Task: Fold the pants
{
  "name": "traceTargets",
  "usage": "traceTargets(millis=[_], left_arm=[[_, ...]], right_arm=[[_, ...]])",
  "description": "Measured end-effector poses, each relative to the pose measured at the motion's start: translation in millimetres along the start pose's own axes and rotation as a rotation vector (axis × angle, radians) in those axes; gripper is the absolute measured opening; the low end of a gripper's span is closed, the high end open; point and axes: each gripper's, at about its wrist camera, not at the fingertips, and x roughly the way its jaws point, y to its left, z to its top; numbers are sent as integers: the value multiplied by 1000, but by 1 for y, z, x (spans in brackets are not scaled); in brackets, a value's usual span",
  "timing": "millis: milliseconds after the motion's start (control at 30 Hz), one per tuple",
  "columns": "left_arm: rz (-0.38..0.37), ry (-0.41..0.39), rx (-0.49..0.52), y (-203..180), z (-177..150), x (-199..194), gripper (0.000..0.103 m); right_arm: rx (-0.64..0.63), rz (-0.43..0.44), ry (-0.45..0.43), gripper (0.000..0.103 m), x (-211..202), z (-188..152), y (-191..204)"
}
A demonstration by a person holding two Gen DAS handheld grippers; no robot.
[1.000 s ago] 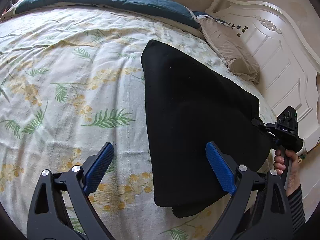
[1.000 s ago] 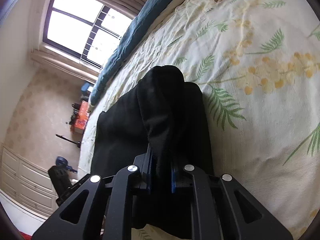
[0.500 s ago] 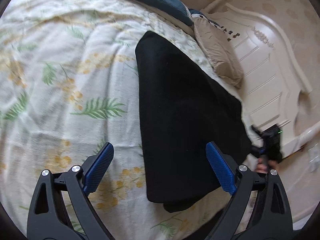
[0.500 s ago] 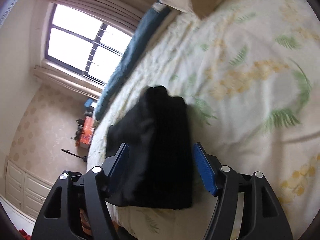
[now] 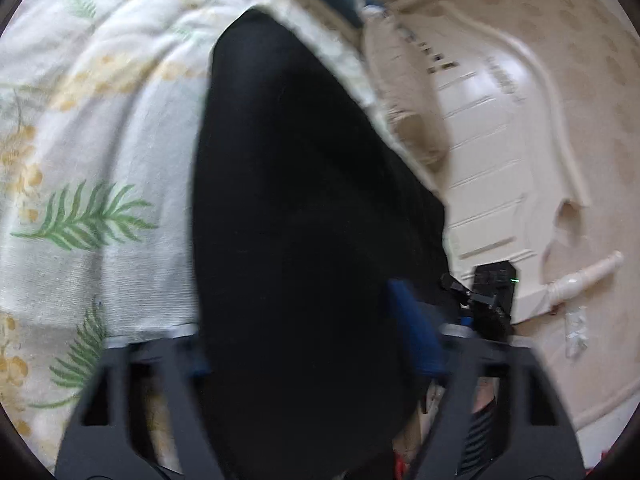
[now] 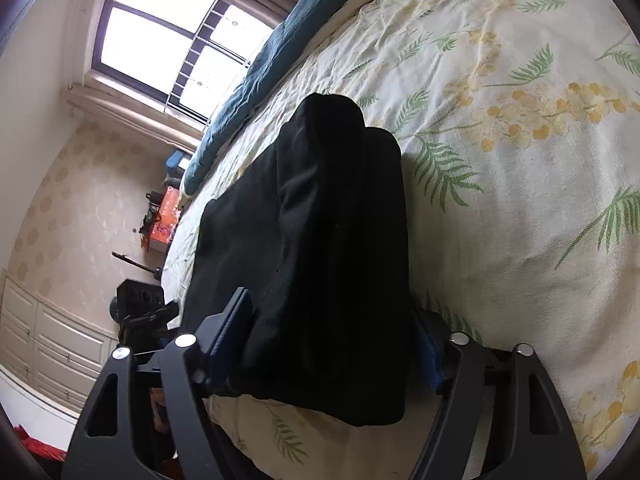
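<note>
Folded black pants lie on the bedspread between the spread fingers of both the left gripper and the right gripper.

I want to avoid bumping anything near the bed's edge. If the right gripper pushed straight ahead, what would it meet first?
The black pants: the right gripper stands open around their near folded edge, so the fabric probably comes first, with the floral bedspread beneath.

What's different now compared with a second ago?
The right gripper, shut on the pants a second ago, let go and now straddles the folded stack, jaws open. The left gripper moved in and now straddles the near end. The pants stay folded on the bed.
</note>
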Motion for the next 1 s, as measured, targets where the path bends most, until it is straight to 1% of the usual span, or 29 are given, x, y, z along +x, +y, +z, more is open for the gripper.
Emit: traceTargets(millis=[33,67,100,200,267,367,533,700,767,867,933,1000], left_arm=[[1,0,3,1,0,1,43],[-6,-9,3,2,0,-1,36],[-9,-17,9,1,0,-4,31],[24,-45,51,-4,-1,-14,27],[29,-58,53,-3,-1,-21,26],[52,-81,57,3,-1,-35,26],[71,-116,23,26,1,-66,26],[93,-142,3,46,-3,-93,26],[88,-147,-9,53,-4,-98,26],[75,-147,-13,58,-5,-96,28],[94,-154,15,53,-6,-95,30],[126,-165,38,46,-7,-94,36]], right_arm=[[12,22,7,43,3,-1,-1],[13,33,-1,42,5,-3,0],[9,37,-5,39,5,-4,3],[0,62,-15,37,8,-5,14],[-7,70,-21,36,13,-4,21],[-9,99,-8,36,29,-2,31],[-14,156,26,36,63,-3,47],[-33,192,64,36,86,-5,63],[-37,202,73,36,94,-3,69],[-22,212,76,36,93,-3,64],[-6,219,73,36,91,-4,58],[-6,217,65,38,88,-7,57]])
